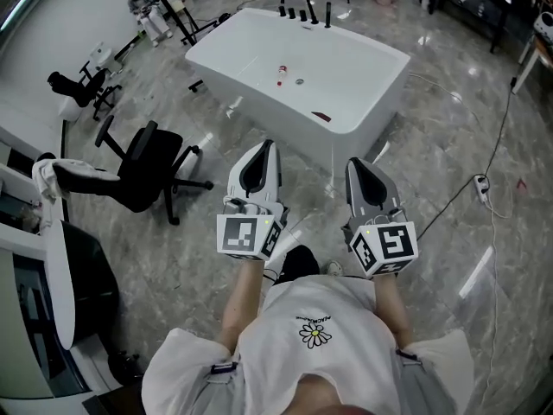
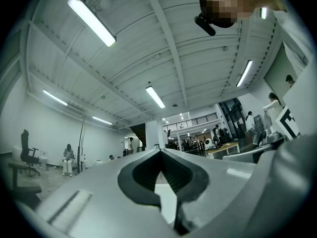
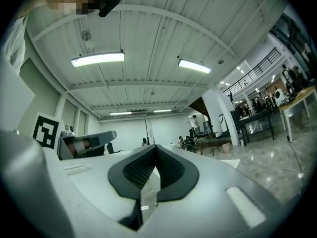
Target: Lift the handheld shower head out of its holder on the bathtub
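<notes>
Two grey plastic claws are sitting close to my tummy, my left claw [image 1: 266,150] and my right claw [image 1: 354,164]. Both are pinching shut on nothing. Well ahead, the big white bathtub [image 1: 251,89] is standing on the shiny grey floor. At its far end, beside the curved black taps [image 1: 298,5], a thin black stick [image 1: 327,12] is poking up. I am guessing it is the handheld shower head in its holder. I am thinking: walk round there first, open one claw wide, grab low, lift straight up.
</notes>
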The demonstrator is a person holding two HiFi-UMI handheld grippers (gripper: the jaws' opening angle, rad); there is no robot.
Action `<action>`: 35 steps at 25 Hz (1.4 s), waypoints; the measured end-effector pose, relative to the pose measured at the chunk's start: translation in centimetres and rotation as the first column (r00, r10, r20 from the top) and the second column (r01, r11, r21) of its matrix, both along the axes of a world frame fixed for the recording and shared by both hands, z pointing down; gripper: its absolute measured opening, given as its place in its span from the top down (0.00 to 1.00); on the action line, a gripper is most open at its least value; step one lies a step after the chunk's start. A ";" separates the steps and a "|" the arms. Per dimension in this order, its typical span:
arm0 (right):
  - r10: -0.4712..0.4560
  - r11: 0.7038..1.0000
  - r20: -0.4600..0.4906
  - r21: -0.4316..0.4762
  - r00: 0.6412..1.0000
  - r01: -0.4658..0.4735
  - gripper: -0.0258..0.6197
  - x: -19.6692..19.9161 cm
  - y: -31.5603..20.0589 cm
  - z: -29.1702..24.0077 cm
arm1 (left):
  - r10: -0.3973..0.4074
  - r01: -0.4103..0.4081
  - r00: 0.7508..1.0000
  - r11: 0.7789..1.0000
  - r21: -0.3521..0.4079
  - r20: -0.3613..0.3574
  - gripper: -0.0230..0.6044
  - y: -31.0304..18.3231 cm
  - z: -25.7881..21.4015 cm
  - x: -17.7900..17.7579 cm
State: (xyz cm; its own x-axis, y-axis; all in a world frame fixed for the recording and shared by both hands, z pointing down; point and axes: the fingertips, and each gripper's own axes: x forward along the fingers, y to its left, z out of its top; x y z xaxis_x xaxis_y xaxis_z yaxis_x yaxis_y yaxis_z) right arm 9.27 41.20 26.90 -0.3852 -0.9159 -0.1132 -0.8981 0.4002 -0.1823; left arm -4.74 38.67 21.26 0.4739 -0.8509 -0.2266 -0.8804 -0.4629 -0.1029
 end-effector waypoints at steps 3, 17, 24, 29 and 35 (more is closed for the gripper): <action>-0.048 0.999 0.018 -0.023 0.999 0.049 0.92 -0.7 -1.1 0.4 | -0.001 0.002 1.000 0.999 -0.034 0.028 0.96 -0.8 0.2 0.1; -0.079 0.996 -0.117 -0.046 0.990 0.074 0.92 -4.0 -15.8 0.4 | 0.002 -0.007 0.997 0.997 -0.071 -0.073 0.96 -17.2 2.9 -4.0; -0.058 0.996 -0.159 -0.081 0.986 0.046 0.92 -8.6 -26.6 -0.5 | -0.001 0.000 1.000 0.997 -0.075 -0.014 0.96 -28.4 3.6 -7.8; 0.000 0.998 -0.137 -0.055 0.991 -0.008 0.92 -11.3 -31.8 -1.1 | 0.012 -0.018 0.998 0.996 -0.090 -0.067 0.96 -34.2 3.6 -11.0; 0.006 0.995 -0.160 -0.102 0.987 -0.023 0.92 -11.8 -35.8 0.5 | 0.004 -0.007 0.999 0.996 -0.094 -0.034 0.96 -38.3 4.3 -12.1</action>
